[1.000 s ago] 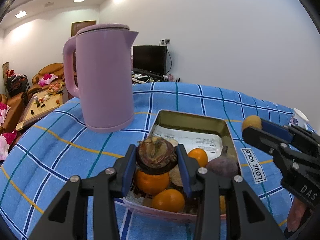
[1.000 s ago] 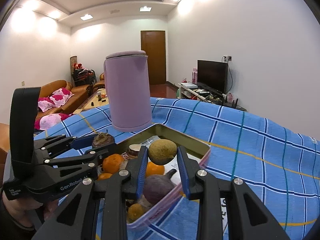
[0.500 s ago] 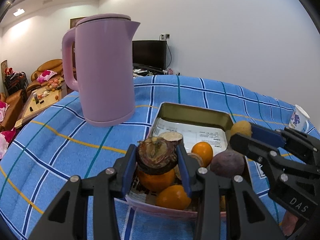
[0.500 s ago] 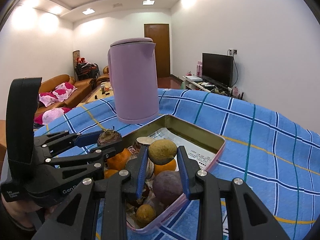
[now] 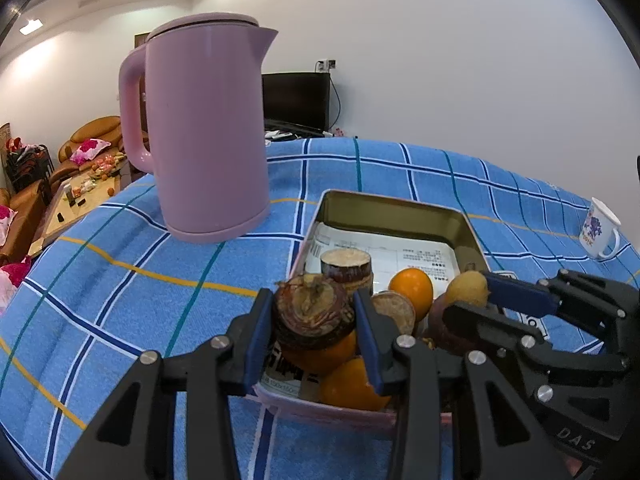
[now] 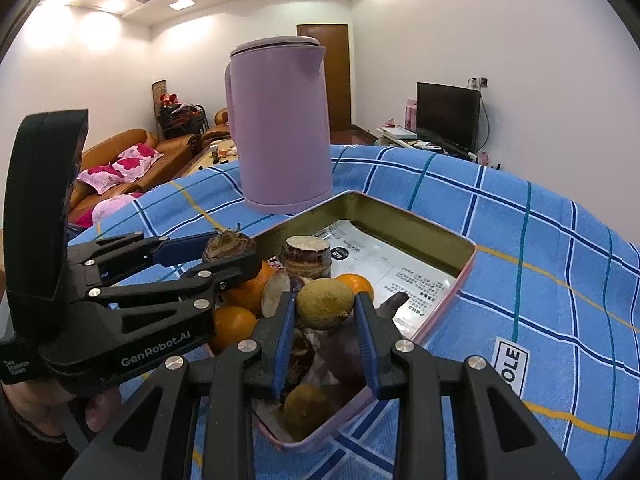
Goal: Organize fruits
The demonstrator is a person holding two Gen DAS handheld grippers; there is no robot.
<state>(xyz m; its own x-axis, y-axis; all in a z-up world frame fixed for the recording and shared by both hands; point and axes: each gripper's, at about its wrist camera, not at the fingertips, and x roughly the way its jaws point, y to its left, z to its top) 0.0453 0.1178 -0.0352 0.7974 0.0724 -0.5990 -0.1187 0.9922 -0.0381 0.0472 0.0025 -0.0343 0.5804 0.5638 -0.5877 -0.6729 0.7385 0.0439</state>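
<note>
My left gripper [image 5: 314, 334] is shut on a dark brown mangosteen [image 5: 310, 316], held just above the near end of the metal tin [image 5: 396, 208]. My right gripper [image 6: 325, 320] is shut on a yellowish-brown round fruit [image 6: 325, 304] over the same tin [image 6: 404, 216]. In the tin lie oranges [image 5: 412, 288], a cut brown piece [image 5: 346, 266], a purple fruit and another yellowish fruit [image 6: 306, 408] on printed paper. The right gripper with its fruit [image 5: 468, 289] shows at the right of the left wrist view; the left gripper with the mangosteen [image 6: 229, 245] shows at the left of the right wrist view.
A tall pink kettle [image 5: 204, 128] stands on the blue checked tablecloth [image 5: 120, 264] just behind and left of the tin. A small white mug [image 5: 598, 234] sits at the far right edge. A person's hand [image 6: 100, 404] holds the left gripper. Sofas and a TV lie beyond.
Both grippers have sunk a little toward the tin and closer to the kettle, each still holding its fruit. The right gripper's fruit has come down near the tin's contents.
</note>
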